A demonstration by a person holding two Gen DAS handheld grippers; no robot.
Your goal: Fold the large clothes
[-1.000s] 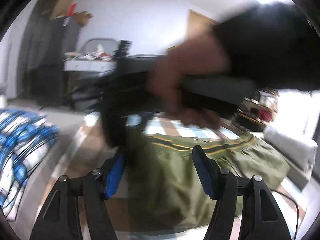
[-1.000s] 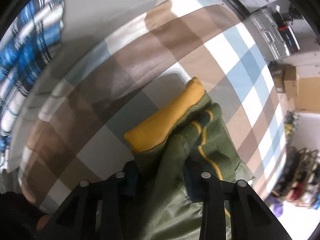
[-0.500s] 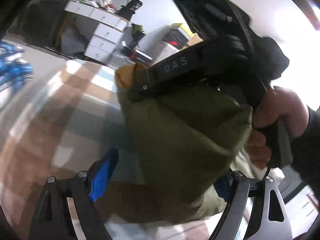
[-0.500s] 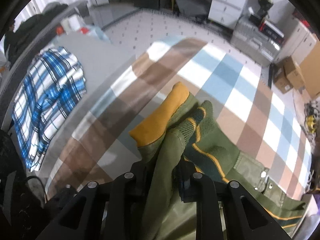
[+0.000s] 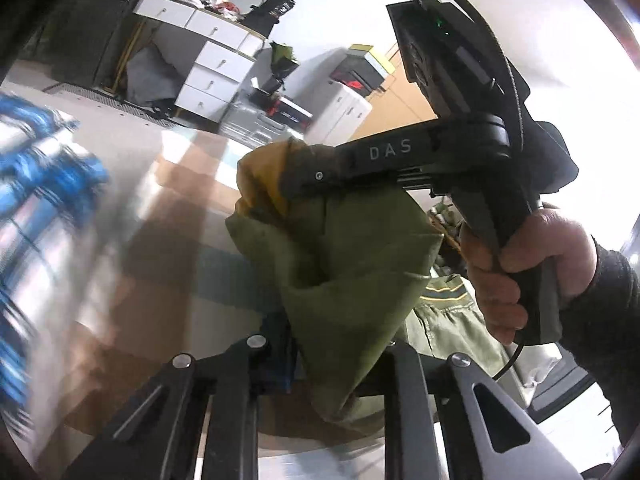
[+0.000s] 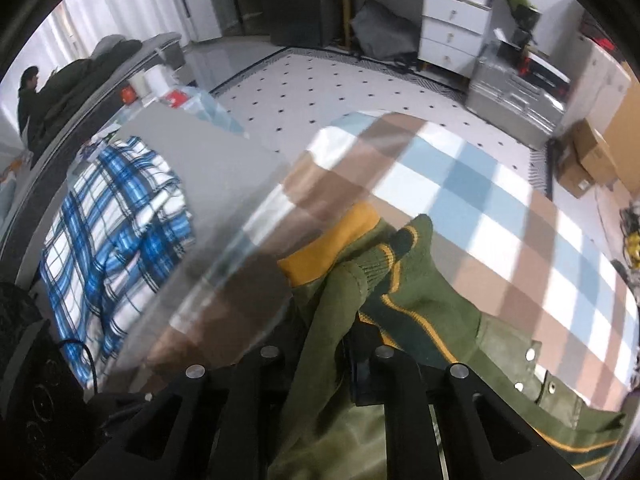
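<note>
An olive green jacket (image 6: 420,300) with a yellow lining (image 6: 332,240) and striped ribbed cuffs lies partly on a checked bedcover (image 6: 480,200). My right gripper (image 6: 332,340) points steeply down and its jaws are closing, pinched on a raised fold of the jacket. In the left wrist view the same gripper (image 5: 296,184), held by a hand (image 5: 532,264), lifts the jacket's edge (image 5: 352,264). My left gripper (image 5: 336,364) sits just below, its jaws closing with the hanging green fabric squeezed between the blue pads.
A blue plaid garment (image 6: 116,220) lies on the grey sheet at the left. Beyond the bed are a dotted floor (image 6: 340,80), white drawers (image 5: 216,64), cardboard boxes (image 6: 588,156) and a seated person (image 6: 28,92) far left.
The left jaws, wide apart around the jacket before, have closed onto the hanging fabric. The right gripper has risen with its fold, so more of the bed and room shows.
</note>
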